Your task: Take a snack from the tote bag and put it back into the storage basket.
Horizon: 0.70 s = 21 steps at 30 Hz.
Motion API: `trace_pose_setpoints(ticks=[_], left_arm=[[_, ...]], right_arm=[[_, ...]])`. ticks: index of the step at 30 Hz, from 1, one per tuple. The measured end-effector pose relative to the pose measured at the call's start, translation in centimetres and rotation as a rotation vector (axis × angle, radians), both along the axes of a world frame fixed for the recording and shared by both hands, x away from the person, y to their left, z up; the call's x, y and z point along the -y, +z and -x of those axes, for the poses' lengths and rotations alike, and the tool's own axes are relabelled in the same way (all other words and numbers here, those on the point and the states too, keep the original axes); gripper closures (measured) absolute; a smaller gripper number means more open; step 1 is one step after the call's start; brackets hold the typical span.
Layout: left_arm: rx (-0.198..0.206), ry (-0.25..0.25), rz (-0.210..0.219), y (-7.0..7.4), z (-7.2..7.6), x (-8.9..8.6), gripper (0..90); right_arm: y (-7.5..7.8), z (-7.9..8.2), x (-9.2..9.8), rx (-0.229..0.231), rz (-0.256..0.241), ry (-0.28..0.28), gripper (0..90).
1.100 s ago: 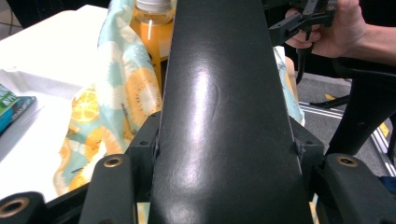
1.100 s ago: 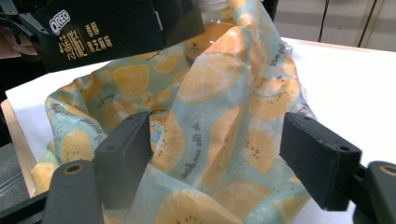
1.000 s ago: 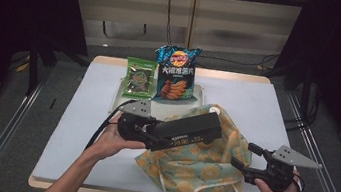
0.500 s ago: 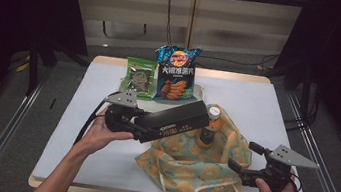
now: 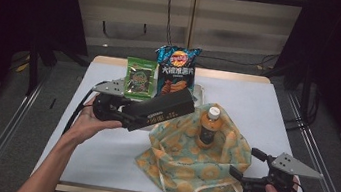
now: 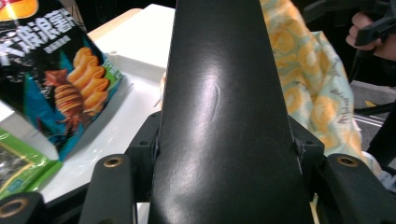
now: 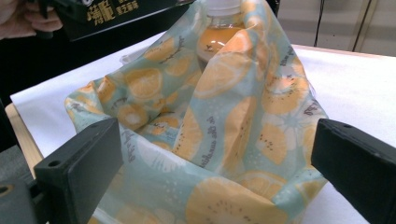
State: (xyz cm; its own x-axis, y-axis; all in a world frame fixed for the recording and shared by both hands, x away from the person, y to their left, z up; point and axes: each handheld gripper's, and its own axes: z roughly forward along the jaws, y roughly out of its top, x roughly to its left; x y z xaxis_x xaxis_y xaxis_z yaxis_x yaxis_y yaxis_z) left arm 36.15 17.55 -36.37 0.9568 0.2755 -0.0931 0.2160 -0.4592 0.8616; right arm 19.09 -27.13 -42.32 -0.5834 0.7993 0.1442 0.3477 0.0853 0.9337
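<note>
Bottle (image 5: 210,127) already in bag (image 5: 193,167), centre frame. Left tongs (image 5: 185,103) clamp black box (image 5: 159,111), not yet bagged. Right tongs (image 5: 233,171) gape wide, empty. Snacks (image 5: 176,71) wait upper centre.

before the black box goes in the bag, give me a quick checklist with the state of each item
1. Black box clamped in the left gripper: ok.
2. Box lifted above the table: ok.
3. Bag mouth open wide enough: cannot tell.
4. Right gripper holding the bag open: not ok, jaws apart, cloth ungripped.
5. Bottle upright in the bag: ok.
6. Chip bag out of the path: ok.
</note>
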Motion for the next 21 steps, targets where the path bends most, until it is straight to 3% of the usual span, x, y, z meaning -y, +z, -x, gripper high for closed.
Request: trace_pose_setpoints(ticks=[8, 16, 18, 21], left_arm=[[0.005, 0.039, -0.034, -0.1, -2.6, -0.6, 43.2], [0.002, 0.041, -0.108, -1.6, -4.8, 0.1, 43.2], [-0.008, 0.047, -0.093, -2.0, -5.3, 0.3, 43.2], [-0.013, 0.058, -0.12, -2.7, -6.0, 0.6, 43.2]], right_arm=[[-0.3, -0.1, 0.0, -0.01, 0.009, 0.022, 1.6], [-0.3, -0.1, -0.1, -0.019, 0.005, 0.029, 1.6], [-0.3, -0.2, -0.2, -0.017, 0.012, 0.035, 1.6], [-0.4, -0.2, -0.2, -0.023, 0.007, 0.035, 1.6]])
